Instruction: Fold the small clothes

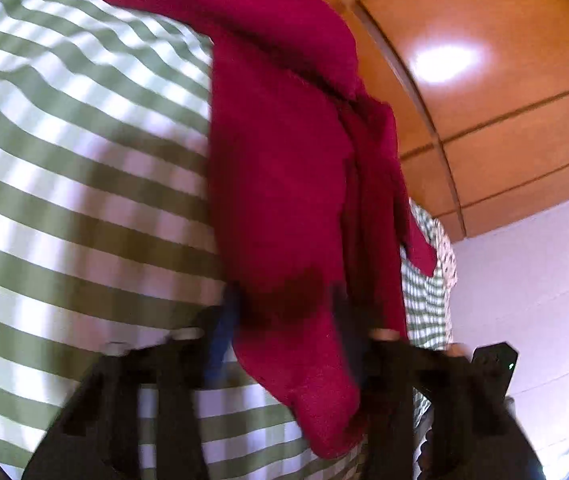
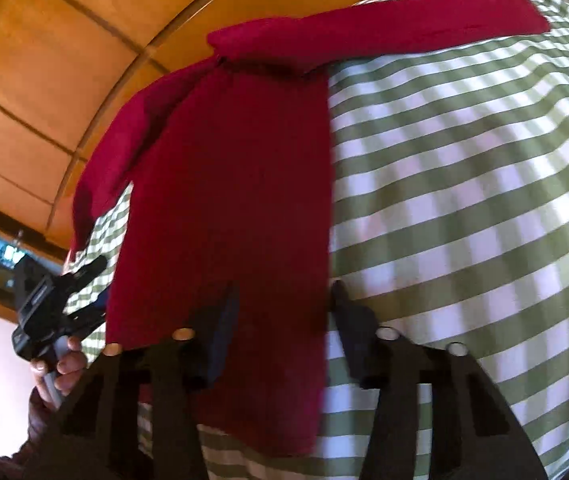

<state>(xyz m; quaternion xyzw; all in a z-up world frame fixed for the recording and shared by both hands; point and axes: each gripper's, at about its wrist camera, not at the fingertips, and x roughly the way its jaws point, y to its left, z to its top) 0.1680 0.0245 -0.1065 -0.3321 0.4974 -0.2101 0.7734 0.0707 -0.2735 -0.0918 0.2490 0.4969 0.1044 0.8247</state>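
Left claw: the left gripper [image 1: 284, 312] has its jaws spread wide, with the hem end of the red garment [image 1: 284, 168] lying between them; the frame is blurred and I cannot tell whether either finger presses the cloth, so I read it as released rather than gripping.
Right claw: the right gripper [image 2: 284, 300] is also spread apart, the left finger over the red garment [image 2: 224, 184] and the right finger just past its edge on the bare cover; nothing is pinched.
Just ahead of the claws: the garment's body runs straight away from both grippers, lying flat on the green-and-white checked bedcover [image 2: 464, 200].
Farther out: in the right wrist view one sleeve stretches off to the right at the far end, and the other trails down the left side toward the bed edge.
Beyond the cloth: a wooden headboard [image 1: 504, 100] stands behind the bed, well apart from the claws.
Beside the right claw: the person's hand [image 2: 60, 368] holds the left gripper [image 2: 56, 304] just to its left.
Handling: the cloth looks like soft, thick knit or fleece, light and limp, likely to sag and bunch; not slippery, not fragile.
Where to hold: probably the near hem corners, one per claw, pinching both layers.
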